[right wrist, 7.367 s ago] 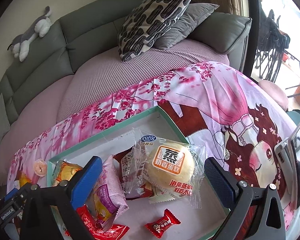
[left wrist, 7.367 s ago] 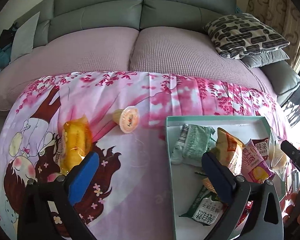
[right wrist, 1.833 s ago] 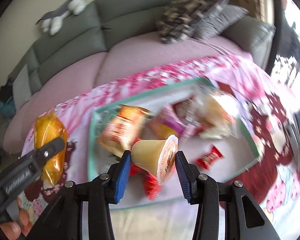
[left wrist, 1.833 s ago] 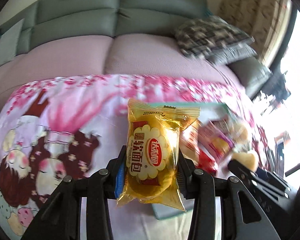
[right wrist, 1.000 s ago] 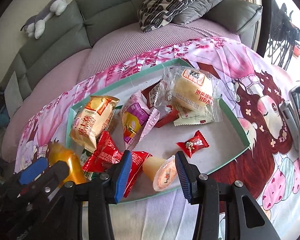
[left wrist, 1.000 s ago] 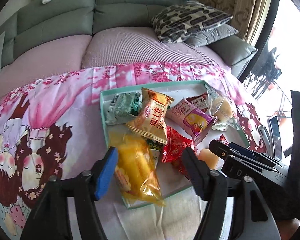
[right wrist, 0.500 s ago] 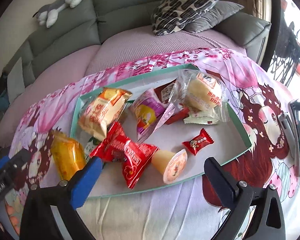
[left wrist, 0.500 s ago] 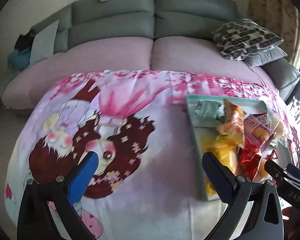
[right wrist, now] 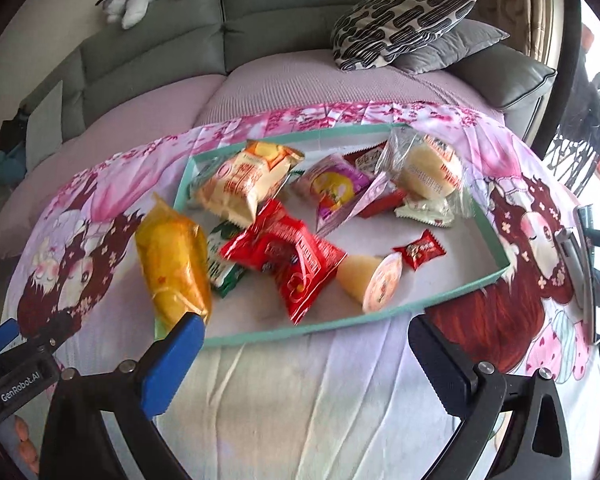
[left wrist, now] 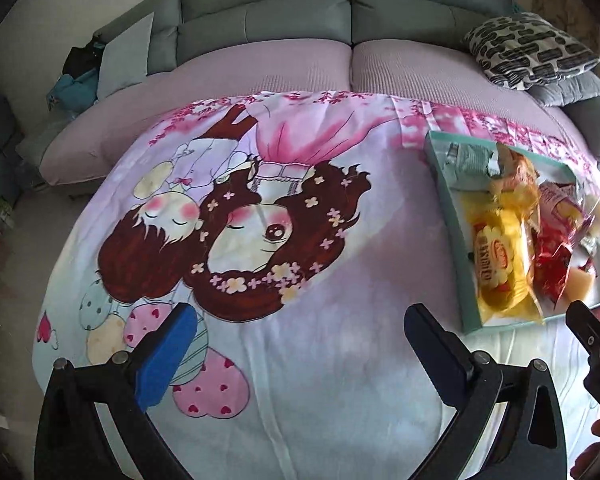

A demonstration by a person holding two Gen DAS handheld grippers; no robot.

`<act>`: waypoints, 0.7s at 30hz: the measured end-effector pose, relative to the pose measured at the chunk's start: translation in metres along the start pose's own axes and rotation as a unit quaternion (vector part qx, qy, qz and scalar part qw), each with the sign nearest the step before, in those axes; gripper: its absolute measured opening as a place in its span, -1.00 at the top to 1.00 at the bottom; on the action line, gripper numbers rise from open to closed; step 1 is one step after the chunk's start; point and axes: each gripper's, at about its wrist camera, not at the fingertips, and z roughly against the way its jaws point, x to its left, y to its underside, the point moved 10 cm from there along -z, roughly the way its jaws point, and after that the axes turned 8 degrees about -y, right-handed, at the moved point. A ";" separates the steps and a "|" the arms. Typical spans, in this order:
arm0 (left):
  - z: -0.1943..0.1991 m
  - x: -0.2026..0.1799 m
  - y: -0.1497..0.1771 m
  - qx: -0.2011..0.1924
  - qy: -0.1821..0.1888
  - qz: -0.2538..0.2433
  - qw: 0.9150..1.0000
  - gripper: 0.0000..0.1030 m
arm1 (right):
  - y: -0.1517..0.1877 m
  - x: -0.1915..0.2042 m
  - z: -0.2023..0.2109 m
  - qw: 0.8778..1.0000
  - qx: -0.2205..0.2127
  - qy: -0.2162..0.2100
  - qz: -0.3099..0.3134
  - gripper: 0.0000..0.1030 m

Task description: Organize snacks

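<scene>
Teal-rimmed snack tray (right wrist: 452, 292) is seen on a pink cartoon-print cloth (left wrist: 300, 360), w/ a yellow bread packet (right wrist: 172, 268) lying over its left edge, a jelly cup (right wrist: 374, 282) on its side near the front rim, plus a red packet (right wrist: 288, 256). Left gripper (left wrist: 300, 356) and right gripper (right wrist: 302, 360) have just been opened; jaws are spread wide, nothing between them. Risk, as judged: the overhanging bread packet could be knocked off the tray, or the cup rolled, if brushed by a jaw.
</scene>
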 end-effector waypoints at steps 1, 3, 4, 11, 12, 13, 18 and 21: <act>-0.001 0.000 0.000 0.001 -0.002 -0.001 1.000 -1.00 | 0.001 0.001 -0.001 1.000 0.003 -0.002 0.001 -1.00; -0.004 -0.001 0.001 0.004 0.000 -0.003 1.000 -1.00 | 0.002 0.002 -0.002 1.000 0.003 0.000 0.004 -1.00; -0.005 -0.002 0.001 0.005 0.001 -0.004 1.000 -1.00 | 0.001 0.002 -0.002 1.000 0.002 0.000 0.004 -1.00; -0.012 -0.004 0.003 0.017 0.002 -0.010 1.000 -1.00 | 0.002 0.000 -0.005 1.000 0.011 0.002 0.005 -1.00; -0.012 -0.004 0.003 0.018 0.001 -0.011 1.000 -1.00 | 0.003 0.000 -0.006 1.000 0.011 0.002 0.005 -1.00; -0.013 -0.005 0.004 0.019 0.001 -0.013 1.000 -1.00 | 0.002 0.000 -0.007 1.000 0.012 0.003 0.006 -1.00; -0.014 -0.008 0.005 0.022 0.002 -0.020 1.000 -1.00 | 0.002 0.001 -0.007 1.000 0.014 0.004 0.011 -1.00; -0.015 -0.008 0.005 0.024 0.003 -0.021 0.999 -1.00 | 0.002 0.002 -0.008 1.000 0.016 0.003 0.013 -1.00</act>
